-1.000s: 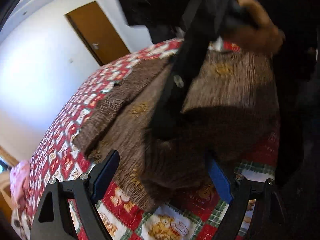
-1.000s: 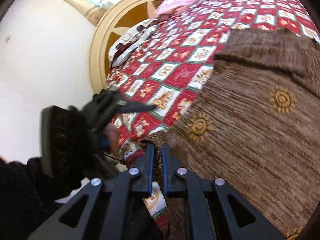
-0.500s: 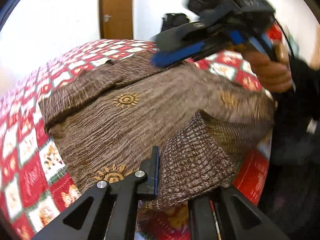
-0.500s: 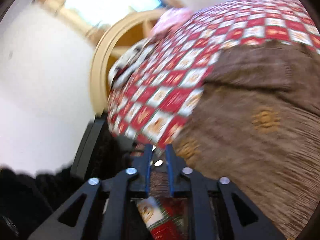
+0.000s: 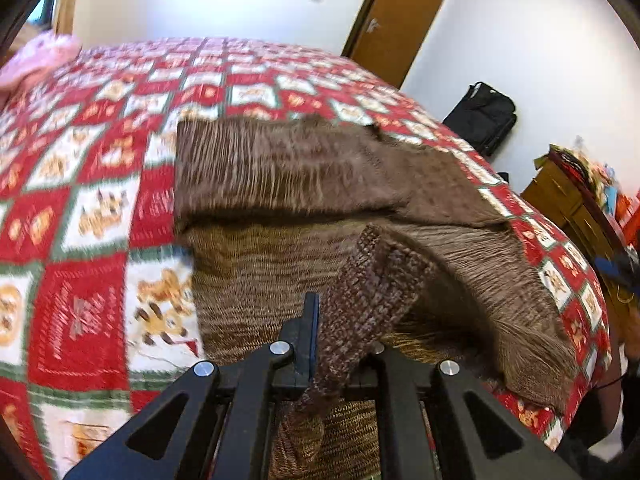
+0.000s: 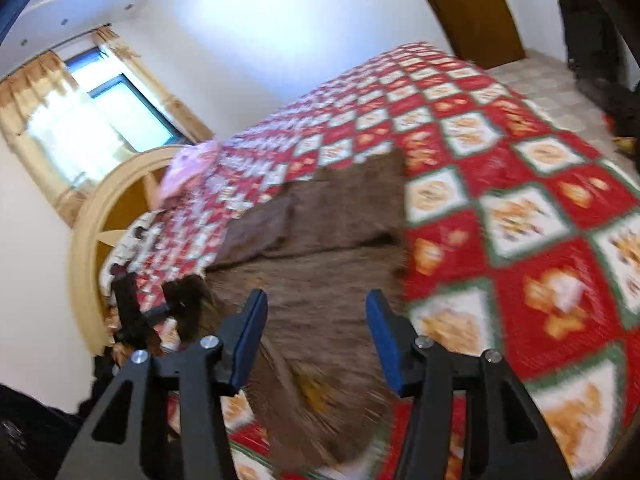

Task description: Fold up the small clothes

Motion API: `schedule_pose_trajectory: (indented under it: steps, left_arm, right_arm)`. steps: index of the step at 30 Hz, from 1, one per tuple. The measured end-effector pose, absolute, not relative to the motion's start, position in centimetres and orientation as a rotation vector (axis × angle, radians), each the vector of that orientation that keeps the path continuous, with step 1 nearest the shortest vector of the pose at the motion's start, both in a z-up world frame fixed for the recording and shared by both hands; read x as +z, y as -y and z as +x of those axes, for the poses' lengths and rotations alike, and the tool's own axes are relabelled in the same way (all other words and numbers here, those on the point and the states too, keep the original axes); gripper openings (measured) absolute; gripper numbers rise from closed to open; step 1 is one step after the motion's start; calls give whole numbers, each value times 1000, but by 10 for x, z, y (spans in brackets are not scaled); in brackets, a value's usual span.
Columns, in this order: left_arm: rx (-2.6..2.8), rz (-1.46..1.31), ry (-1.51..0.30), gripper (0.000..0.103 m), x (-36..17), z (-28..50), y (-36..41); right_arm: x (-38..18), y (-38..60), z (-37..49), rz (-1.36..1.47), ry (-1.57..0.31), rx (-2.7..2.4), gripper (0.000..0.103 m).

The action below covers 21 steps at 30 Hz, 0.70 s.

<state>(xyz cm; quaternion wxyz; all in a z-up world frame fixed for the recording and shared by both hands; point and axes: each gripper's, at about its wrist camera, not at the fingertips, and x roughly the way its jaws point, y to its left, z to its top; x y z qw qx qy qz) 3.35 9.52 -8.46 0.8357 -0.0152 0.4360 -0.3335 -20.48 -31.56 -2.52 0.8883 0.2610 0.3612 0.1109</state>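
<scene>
Since a second ago the right tool (image 6: pixel 316 344) let go, wide apart now; left tool (image 5: pixel 340 336) pinches the sweater's (image 5: pixel 280 176) ribbed hem — soft, limp knit, draped on the bed (image 5: pixel 100 208); best gripped at the hem.

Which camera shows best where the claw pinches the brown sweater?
The left wrist view: the left claw is shut on the brown sweater, pinching its knit hem up close. The right wrist view shows the sweater blurred, with that pinch small and far left.

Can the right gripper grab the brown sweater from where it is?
Probably yes. The right gripper is open, its fingers spread above the brown sweater on the quilt. Nothing sits between them, though the picture is blurry.
</scene>
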Motion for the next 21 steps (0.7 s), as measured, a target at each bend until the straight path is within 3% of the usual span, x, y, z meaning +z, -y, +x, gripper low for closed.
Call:
schedule_pose_trajectory:
  steps: [5, 12, 21]
  left_arm:
    - [-660, -3, -952, 7, -93, 36, -88]
    - [-637, 51, -943, 7, -93, 36, -82]
    - [-614, 12, -950, 7, -93, 34, -86]
  right_arm:
    - [-31, 268, -213, 297, -834, 375, 62]
    - [-67, 200, -238, -416, -980, 404, 63]
    - [-109, 171, -255, -843, -951, 481, 60]
